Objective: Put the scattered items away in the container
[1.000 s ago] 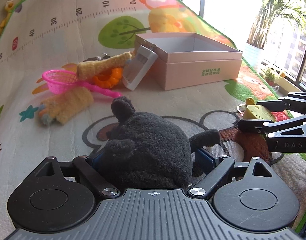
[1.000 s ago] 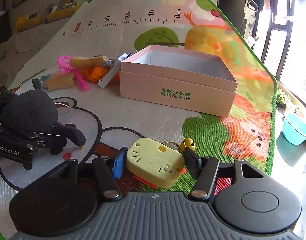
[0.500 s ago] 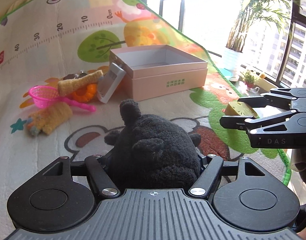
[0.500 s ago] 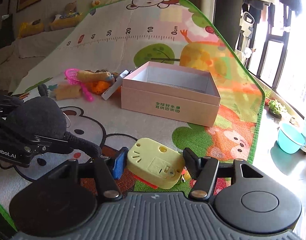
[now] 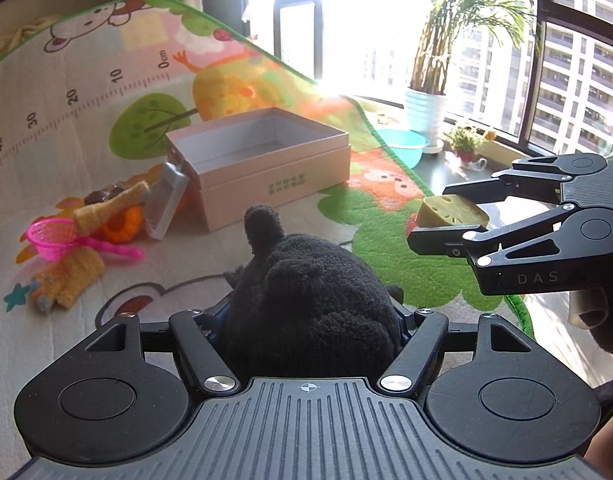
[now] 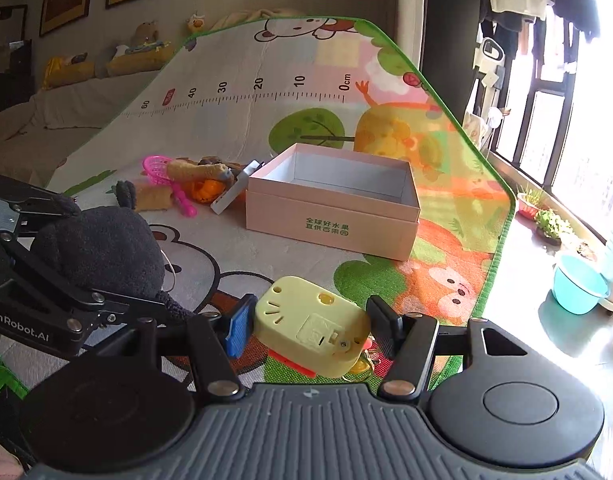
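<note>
Plainly, left fingers (image 5: pixel 226 312) clamp black plush (image 5: pixel 310 300); right fingers (image 6: pixel 380 316) clamp yellow toy (image 6: pixel 310 328).

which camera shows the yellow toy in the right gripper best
The right wrist view: the yellow toy sits close and whole between the right gripper pads, its flat face with slots and small hatch visible. The left wrist view shows it only small and side-on, partly hidden by the fingers.

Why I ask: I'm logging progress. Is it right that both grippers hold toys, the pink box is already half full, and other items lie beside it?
One thing is off: the pink box is empty, as the right wrist view shows. The left gripper does hold the black plush, the right gripper the yellow toy, and items lie beside the box.
</note>
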`<state>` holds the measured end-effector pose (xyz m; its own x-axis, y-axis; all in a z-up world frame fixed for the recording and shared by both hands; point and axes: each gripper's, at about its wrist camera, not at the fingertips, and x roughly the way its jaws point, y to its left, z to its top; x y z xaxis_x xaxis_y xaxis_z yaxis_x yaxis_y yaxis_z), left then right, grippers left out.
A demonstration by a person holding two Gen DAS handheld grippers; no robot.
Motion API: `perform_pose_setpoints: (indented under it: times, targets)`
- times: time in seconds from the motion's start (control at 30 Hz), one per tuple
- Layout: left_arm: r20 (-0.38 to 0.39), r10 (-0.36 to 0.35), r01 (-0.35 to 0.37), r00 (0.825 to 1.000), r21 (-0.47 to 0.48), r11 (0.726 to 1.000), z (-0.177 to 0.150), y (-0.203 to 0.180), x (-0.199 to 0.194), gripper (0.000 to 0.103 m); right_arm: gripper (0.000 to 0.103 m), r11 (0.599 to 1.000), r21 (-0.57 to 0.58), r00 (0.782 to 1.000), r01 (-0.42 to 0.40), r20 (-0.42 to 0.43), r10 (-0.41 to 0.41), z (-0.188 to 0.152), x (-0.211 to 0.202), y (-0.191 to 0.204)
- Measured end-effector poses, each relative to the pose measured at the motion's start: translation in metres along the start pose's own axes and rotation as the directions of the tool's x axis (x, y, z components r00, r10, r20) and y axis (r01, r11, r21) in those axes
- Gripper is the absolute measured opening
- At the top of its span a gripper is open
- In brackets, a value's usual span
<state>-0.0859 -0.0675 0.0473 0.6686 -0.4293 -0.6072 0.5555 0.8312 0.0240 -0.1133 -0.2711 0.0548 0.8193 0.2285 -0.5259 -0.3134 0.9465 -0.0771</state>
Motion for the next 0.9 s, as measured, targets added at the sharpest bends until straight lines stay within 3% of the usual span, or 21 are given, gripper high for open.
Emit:
perform_pose_setpoints:
  times: [0.2, 0.37, 0.6, 0.67, 0.7, 0.77, 0.9]
  targets:
    - [0.007, 0.016, -0.017, 1.0, 0.061, 0.998, 0.018, 0.006, 0.009, 0.076, 0.06, 0.995, 0.051, 0.996, -0.09, -0.019, 0.091, 0.018, 0.007, -0.012]
    - [0.062, 0.045, -0.052, 0.997, 0.121, 0.991, 0.061, 0.022, 0.033, 0.076, 0.06, 0.98, 0.107, 0.985, -0.17, 0.006, 0.17, 0.069, 0.032, -0.044]
    - [0.193, 0.073, -0.096, 0.979, 0.116, 0.989, 0.14, 0.051, 0.098, 0.076, 0.06, 0.971, 0.178, 0.985, -0.161, 0.093, 0.146, 0.177, 0.109, -0.098]
    - [0.242, 0.091, -0.116, 0.966, 0.091, 0.989, 0.162, 0.059, 0.117, 0.082, 0.06, 0.96, 0.213, 0.981, -0.183, 0.099, 0.165, 0.202, 0.137, -0.112]
    - [0.262, 0.098, -0.125, 0.96, 0.091, 0.988, 0.171, 0.063, 0.127, 0.09, 0.066, 0.954, 0.232, 0.98, -0.191, 0.107, 0.17, 0.21, 0.148, -0.118]
    - [0.262, 0.093, -0.121, 0.961, 0.095, 0.988, 0.182, 0.07, 0.141, 0.094, 0.082, 0.942, 0.292, 0.984, -0.165, 0.115, 0.136, 0.219, 0.167, -0.13]
    - [0.24, 0.076, -0.095, 0.968, 0.068, 0.993, 0.169, 0.085, 0.125, 0.096, 0.082, 0.941, 0.308, 0.985, -0.138, 0.138, 0.1, 0.211, 0.175, -0.139]
